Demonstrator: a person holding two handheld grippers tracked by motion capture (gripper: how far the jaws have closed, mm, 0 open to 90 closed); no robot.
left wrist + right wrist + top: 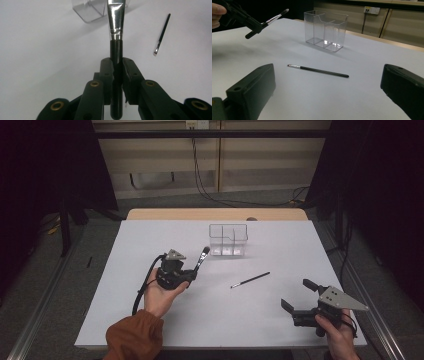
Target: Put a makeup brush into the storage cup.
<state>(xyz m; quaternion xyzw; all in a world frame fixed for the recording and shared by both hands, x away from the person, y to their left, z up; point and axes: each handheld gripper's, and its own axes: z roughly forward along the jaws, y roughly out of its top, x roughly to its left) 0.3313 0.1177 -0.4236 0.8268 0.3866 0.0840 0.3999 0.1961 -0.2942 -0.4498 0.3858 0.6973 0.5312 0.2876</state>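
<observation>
— Makeup brush (201,258), high view first: clamped by its black handle in the left claw (192,273), bristle end tilted up and away, lifted off the white surface (150,320).

— And around it?

— Clear divided organizer (228,240) standing just beyond the bristle tip, not touching. Thin black brush (250,280) lying flat between the two claws, well apart from both. Right claw (299,296) low at the near right corner, spread wide, nothing between the jaws.

— Left gripper view?

— Same makeup brush (116,50) pinched between both jaws, clenched tight on the dark handle, silver ferrule rising past the tips. Handle butt poking out below the grip. Corner of the organizer (90,11) at the top, thin brush (162,33) off to the right on the surface (37,50).

— Right gripper view?

— Two black jaws far apart at the bottom corners, released, holding nothing. Thin brush (318,71) flat on the surface ahead, tip pointing left. Organizer (325,30) upright behind it, compartments bare as far as visible. Upper left: left claw (258,27) gripping the makeup brush (274,18), held aloft, angled toward the organizer.
</observation>
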